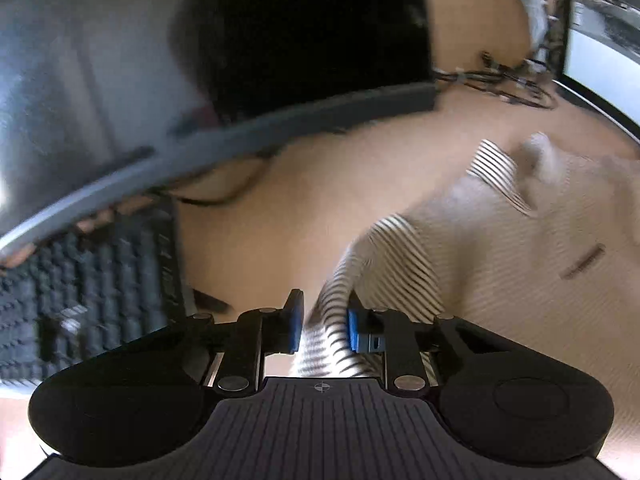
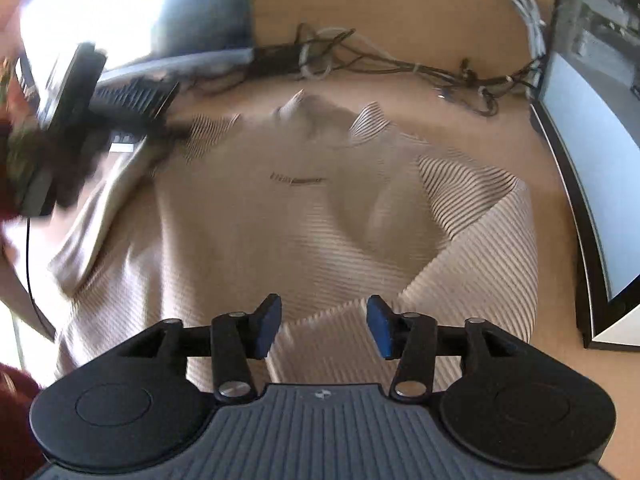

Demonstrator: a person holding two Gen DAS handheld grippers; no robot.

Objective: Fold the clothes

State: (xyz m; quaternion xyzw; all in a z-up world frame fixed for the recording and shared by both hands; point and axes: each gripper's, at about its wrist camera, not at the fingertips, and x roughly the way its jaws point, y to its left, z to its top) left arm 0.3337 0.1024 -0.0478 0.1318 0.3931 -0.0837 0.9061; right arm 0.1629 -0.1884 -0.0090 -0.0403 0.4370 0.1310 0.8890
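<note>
A beige striped shirt [image 2: 280, 240] lies spread on the wooden desk [image 2: 460, 128], collar toward the far side. Its right side is folded inward over the body [image 2: 480, 248]. In the left wrist view my left gripper [image 1: 323, 326] is shut on a striped sleeve [image 1: 384, 256], which runs up between the blue pads [image 1: 295, 320] and is lifted off the desk. The right wrist view shows that same gripper, blurred, at the shirt's far left [image 2: 72, 120]. My right gripper [image 2: 322, 326] hovers open over the shirt's near hem, nothing between its fingers.
A black keyboard [image 1: 92, 292] sits left of the shirt under a monitor [image 1: 200, 80]. A tangle of cables [image 2: 380, 64] lies along the back wall. Another screen [image 2: 592, 184] stands at the right edge. A red sleeve [image 2: 16, 412] shows at the bottom left.
</note>
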